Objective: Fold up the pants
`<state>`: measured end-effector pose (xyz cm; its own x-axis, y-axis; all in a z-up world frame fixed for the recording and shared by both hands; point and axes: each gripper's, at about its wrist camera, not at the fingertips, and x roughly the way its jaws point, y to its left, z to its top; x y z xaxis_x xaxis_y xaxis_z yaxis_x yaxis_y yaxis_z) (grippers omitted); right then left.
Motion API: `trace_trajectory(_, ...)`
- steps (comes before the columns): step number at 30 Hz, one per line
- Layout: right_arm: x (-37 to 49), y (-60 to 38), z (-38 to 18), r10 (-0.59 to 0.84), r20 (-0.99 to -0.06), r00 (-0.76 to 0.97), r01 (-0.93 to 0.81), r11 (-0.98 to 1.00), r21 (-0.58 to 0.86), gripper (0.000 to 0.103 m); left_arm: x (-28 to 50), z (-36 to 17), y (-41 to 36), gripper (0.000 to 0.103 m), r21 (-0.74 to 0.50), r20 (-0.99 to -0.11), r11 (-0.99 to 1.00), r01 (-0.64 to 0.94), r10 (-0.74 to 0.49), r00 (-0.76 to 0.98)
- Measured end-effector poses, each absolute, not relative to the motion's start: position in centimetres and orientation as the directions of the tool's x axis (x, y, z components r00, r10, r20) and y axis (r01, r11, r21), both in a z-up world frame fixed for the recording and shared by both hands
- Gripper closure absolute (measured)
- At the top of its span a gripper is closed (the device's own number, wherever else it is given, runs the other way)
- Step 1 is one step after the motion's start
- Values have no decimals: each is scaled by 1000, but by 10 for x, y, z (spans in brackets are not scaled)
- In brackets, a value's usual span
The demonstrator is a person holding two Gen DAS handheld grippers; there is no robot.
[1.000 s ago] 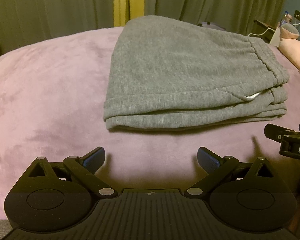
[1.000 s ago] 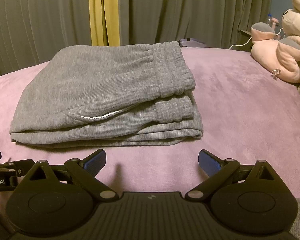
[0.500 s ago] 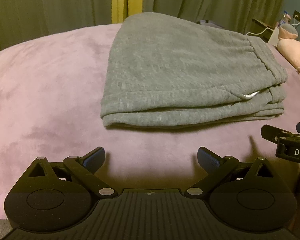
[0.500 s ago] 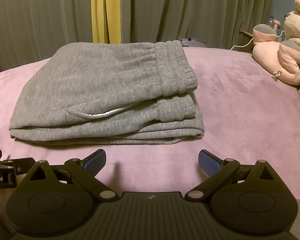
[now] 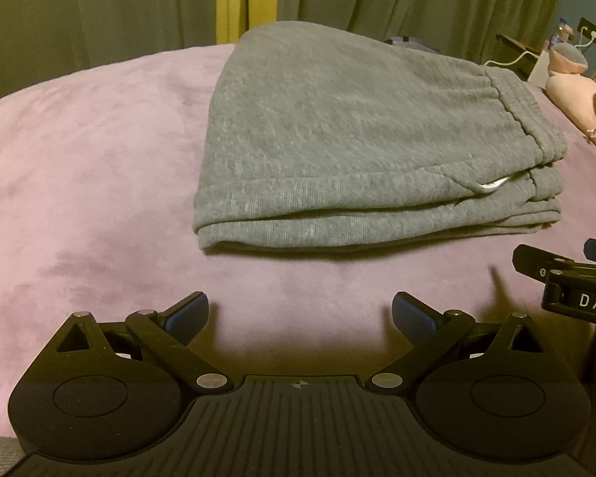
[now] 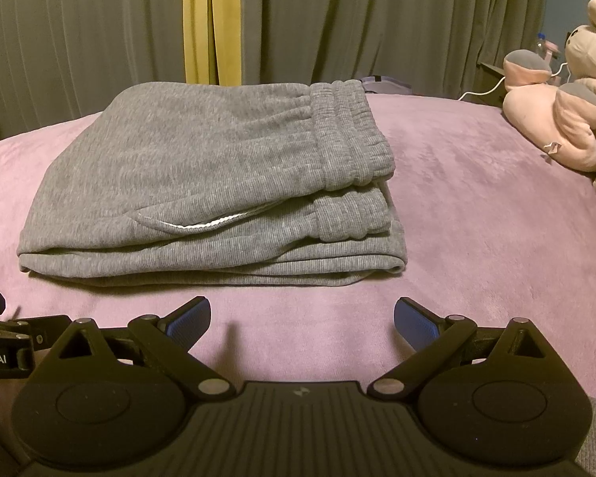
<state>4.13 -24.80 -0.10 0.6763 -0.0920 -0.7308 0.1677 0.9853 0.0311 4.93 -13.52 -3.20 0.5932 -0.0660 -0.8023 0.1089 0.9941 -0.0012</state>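
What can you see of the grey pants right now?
The grey pants lie folded into a flat, stacked rectangle of ribbed knit fabric on the purple blanket. The gathered elastic waistband is at the right end, and a pocket opening shows a white edge. Neither gripper touches them.

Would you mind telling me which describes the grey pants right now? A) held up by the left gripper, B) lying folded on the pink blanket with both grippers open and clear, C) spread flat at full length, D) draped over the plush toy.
B: the pants lie stacked in layers on the blanket; right gripper and left gripper are open, empty.
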Motion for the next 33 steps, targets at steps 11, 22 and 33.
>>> trace_trajectory(11,42,-247,-2,-96,-733,674,165,986,23,4,48,-31,-134,2,-13,-799,994,105,-73,597)
trace_trajectory(22,42,-247,-2,-95,-733,673,162,986,22,4,50,-34,-135,2,-3,-811,995,95,-58,583)
trace_trajectory(33,42,-247,-3,-95,-735,672,158,987,17,4,52,-36,-131,1,-17,-826,997,74,-56,561)
